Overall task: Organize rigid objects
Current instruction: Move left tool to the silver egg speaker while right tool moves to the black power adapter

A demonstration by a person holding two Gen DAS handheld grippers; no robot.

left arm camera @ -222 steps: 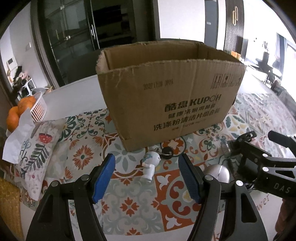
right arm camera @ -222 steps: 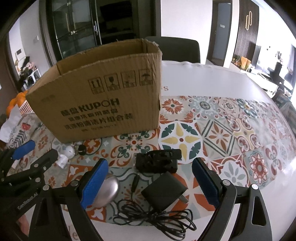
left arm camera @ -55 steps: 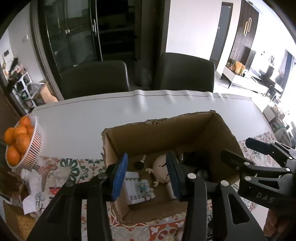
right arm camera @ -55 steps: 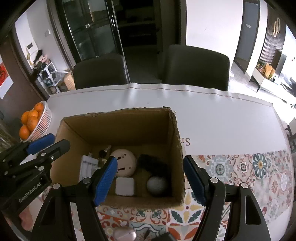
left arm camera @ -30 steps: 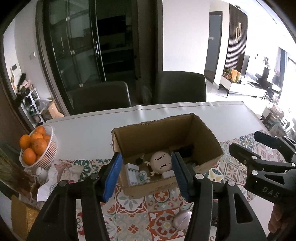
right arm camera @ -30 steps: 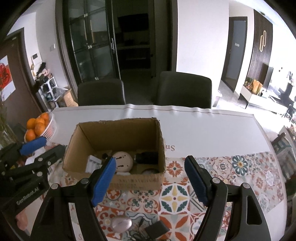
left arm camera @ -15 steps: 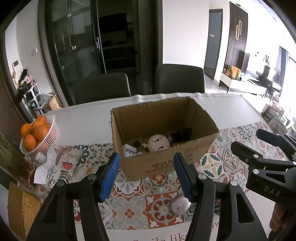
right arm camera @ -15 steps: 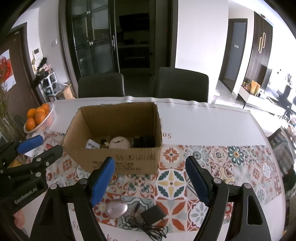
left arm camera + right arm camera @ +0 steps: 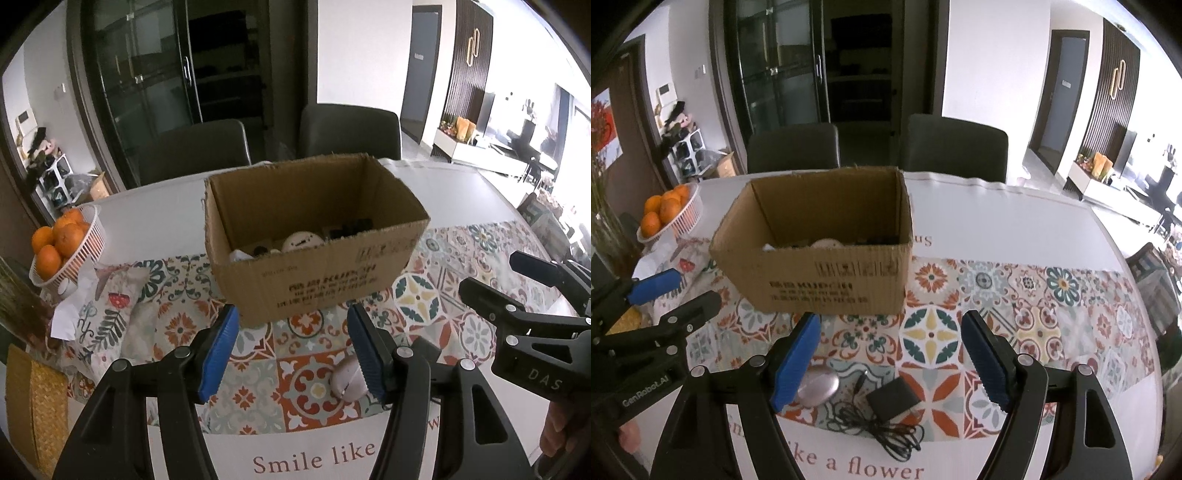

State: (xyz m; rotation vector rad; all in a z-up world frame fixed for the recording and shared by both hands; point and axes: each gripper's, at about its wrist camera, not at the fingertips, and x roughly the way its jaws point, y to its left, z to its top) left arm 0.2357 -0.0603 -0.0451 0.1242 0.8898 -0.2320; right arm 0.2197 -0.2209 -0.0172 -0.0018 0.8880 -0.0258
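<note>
A: Left gripper (image 9: 291, 350) is sitting with jaws partly open, nothing between the pads. Cardboard box (image 9: 314, 236) is standing on the desk (image 9: 155, 221) just beyond the jaw tips, top open.

B: Right gripper (image 9: 890, 358) is also hanging with jaws part open and gripping nothing. The box is lying past its tips too, slightly toward the left pad.

A: Inside the box a round white item (image 9: 303, 242) and some dark pieces are showing; can't tell what the dark ones are.

B: On the patterned cloth (image 9: 1015, 295), a silver oval object (image 9: 818, 387) is lying just beside the right gripper's left pad, low in view. A black adapter (image 9: 892, 400) with its tangled cable (image 9: 879, 428) is lying between and below the right jaws.

A: Basket of oranges (image 9: 62, 243) is sitting well off to the left of the left jaws.
</note>
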